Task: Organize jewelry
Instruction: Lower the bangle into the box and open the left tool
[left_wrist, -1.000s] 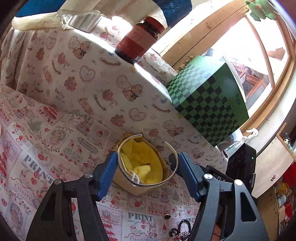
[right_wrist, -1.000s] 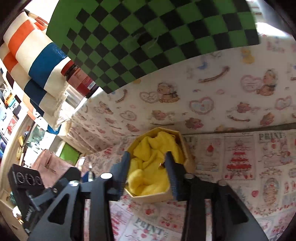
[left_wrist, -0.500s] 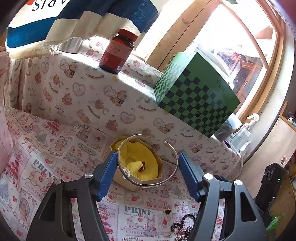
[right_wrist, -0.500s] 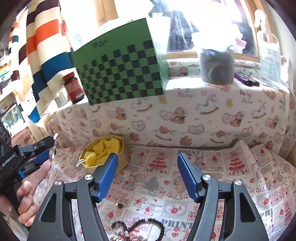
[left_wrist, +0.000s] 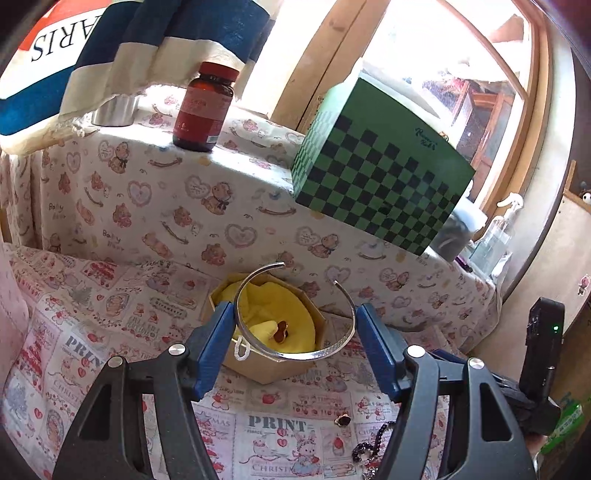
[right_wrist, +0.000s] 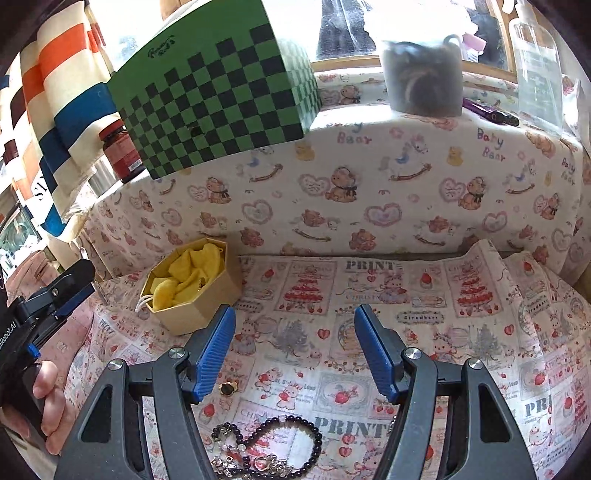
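My left gripper (left_wrist: 295, 328) is shut on a silver open cuff bangle (left_wrist: 295, 356) and holds it in the air in front of a tan octagonal box (left_wrist: 269, 365) lined with yellow cloth. A small brown and gold earring (left_wrist: 282, 329) lies on the cloth. My right gripper (right_wrist: 295, 332) is open and empty above the patterned cloth, right of the same box (right_wrist: 192, 295). A gold ring with a dark stone (right_wrist: 227, 388) and a black bead bracelet (right_wrist: 284, 435) with other beads lie on the cloth near my right gripper's left finger.
A green checkered box (right_wrist: 218, 96), a red-capped brown bottle (left_wrist: 205, 107) and a grey jar (right_wrist: 423, 77) stand on the raised ledge behind. A striped cloth (left_wrist: 110, 48) hangs at the back left. The left gripper and hand (right_wrist: 40, 332) show at the left.
My right gripper has pulled back from the box and opened wide, leaving the earring on the yellow cloth. My left gripper has drawn back a little with the bangle.
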